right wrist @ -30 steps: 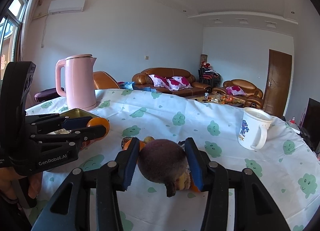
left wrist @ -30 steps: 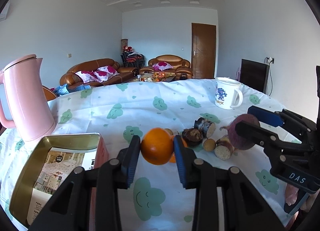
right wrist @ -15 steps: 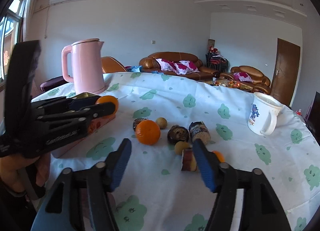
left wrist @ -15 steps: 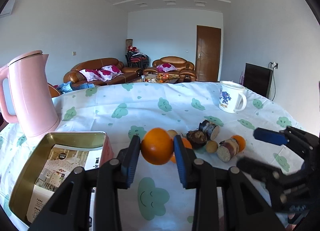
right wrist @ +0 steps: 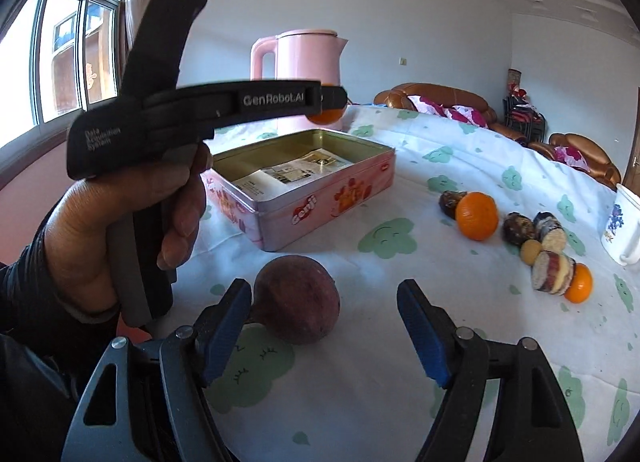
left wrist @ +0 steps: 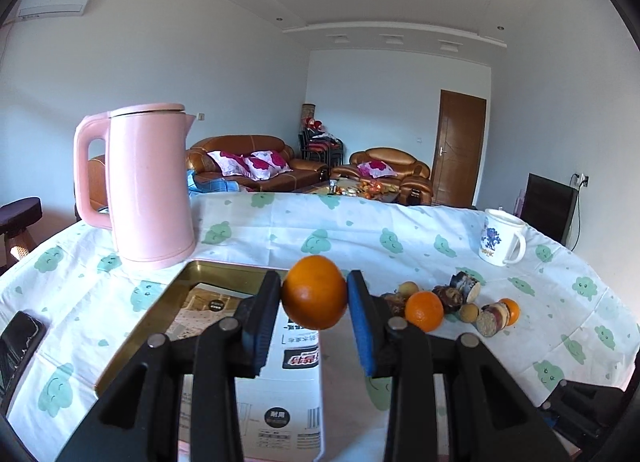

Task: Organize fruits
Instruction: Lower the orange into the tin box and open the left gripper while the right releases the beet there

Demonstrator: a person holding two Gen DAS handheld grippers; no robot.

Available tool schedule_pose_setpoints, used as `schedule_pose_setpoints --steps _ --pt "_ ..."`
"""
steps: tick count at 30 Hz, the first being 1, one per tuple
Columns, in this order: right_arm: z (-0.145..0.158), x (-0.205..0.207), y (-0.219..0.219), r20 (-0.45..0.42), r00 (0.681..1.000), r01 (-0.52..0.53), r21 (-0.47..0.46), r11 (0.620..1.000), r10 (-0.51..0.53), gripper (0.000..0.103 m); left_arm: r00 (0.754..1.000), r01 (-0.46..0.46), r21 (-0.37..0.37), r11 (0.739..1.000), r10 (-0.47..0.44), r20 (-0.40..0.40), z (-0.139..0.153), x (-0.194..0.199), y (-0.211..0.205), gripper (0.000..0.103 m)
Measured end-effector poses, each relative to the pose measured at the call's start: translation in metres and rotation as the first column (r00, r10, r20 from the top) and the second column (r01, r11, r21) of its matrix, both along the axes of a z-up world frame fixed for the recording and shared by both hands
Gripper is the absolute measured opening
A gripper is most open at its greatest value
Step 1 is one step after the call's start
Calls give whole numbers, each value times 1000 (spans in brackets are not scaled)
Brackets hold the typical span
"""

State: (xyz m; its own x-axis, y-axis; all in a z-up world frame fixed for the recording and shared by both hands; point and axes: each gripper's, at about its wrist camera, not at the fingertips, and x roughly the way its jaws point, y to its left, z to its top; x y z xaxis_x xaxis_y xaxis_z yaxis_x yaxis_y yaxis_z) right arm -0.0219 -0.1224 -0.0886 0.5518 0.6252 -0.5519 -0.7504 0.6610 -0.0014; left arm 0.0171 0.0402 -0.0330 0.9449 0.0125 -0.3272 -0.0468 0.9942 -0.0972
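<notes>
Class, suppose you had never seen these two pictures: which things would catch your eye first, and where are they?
The round orange clamped in the left gripper above the open pink metal tin. Behind the tin stands a tall pink kettle; a dark reddish round fruit lies between the open right gripper's fingers.

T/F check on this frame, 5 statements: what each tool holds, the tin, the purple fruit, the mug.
1. The left tool grips an orange. True.
2. The right tool is shut on the purple fruit. False: its jaws are spread wide and the fruit sits on the cloth by the left finger.
3. The tin is open, with printed paper inside. True.
4. The mug stands inside the tin. False: it stands on the cloth at the far right, apart from the tin.
5. The kettle lies on its side. False: it stands upright behind the tin.
</notes>
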Motion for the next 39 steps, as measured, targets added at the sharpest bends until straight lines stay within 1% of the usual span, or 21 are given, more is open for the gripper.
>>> schedule_pose_setpoints --steps 6,7,8,10,13,15,21,25,32,35,39 --pt "-7 14 25 -91 993 -71 9 997 72 77 1000 -12 -14 1000 12 -3 -1 -4 13 36" --pt "-9 16 29 -112 990 -85 12 996 86 71 1000 -15 -19 1000 15 -6 -1 -4 15 36" --pt "-10 18 32 -128 987 -94 11 996 94 59 1000 -16 -22 1000 16 -6 -1 -5 17 36" --pt "-12 17 35 -151 982 -114 19 993 115 52 1000 -22 -17 1000 22 -2 -1 -8 20 36" --pt "-11 11 37 -124 987 -105 -1 994 104 52 1000 -28 -12 1000 28 3 2 -11 25 36" --pt "-7 10 34 -112 989 -99 8 995 99 52 1000 -26 -8 1000 26 2 3 -13 28 36" --pt "18 9 25 -18 998 -56 17 998 57 52 999 -40 20 999 40 1 6 -13 32 36" --pt "34 18 22 34 999 -30 28 999 29 52 998 -54 57 997 54 -9 6 -11 31 36" --pt "65 36 28 85 996 -29 49 998 25 52 996 -65 86 994 70 -53 0 -2 36 36" --pt "73 44 39 103 994 -32 45 998 27 52 995 -71 95 993 77 -68 -1 2 40 36" --pt "78 55 52 105 994 -37 40 999 33 52 992 -82 103 991 91 -87 -3 8 47 36"
